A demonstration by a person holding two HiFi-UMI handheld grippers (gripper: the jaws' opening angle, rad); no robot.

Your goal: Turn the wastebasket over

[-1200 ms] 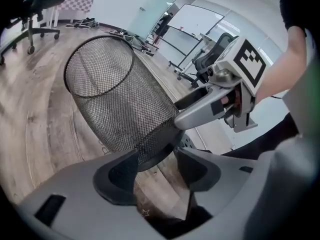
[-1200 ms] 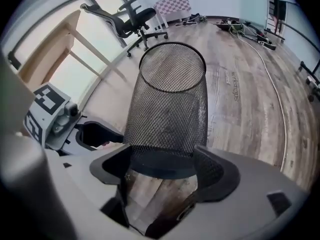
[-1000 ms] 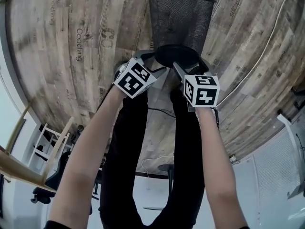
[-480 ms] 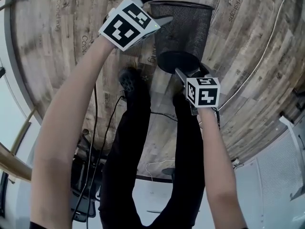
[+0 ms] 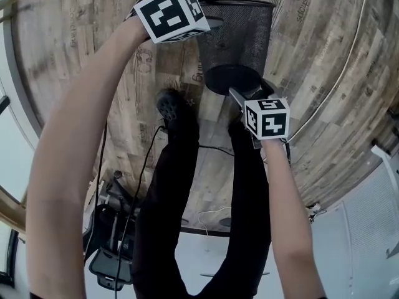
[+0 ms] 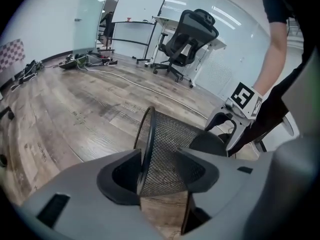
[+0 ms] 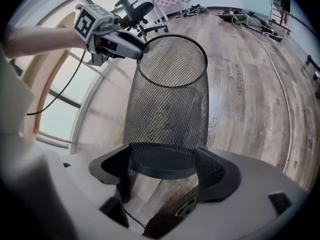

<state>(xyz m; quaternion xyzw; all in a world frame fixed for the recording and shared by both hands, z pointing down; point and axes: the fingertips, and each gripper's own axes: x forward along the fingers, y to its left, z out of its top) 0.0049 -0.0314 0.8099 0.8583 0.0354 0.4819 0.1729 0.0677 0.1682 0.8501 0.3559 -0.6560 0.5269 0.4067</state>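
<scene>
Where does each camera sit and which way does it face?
Head view: on the person's head, facing steeply down at the floor; forearms, legs, left gripper, right gripper show.
Left gripper view: on the left gripper, along jaws that have just been closing astride the wastebasket, not pinching its rim; right gripper beyond.
Right gripper view: on the right gripper, jaws clamped on the wastebasket base; left forearm shows.
Shared: all see the wastebasket.

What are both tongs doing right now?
Left tongs: open, just been closing, wastebasket rim between them.
Right tongs: shut on the wastebasket base.
</scene>
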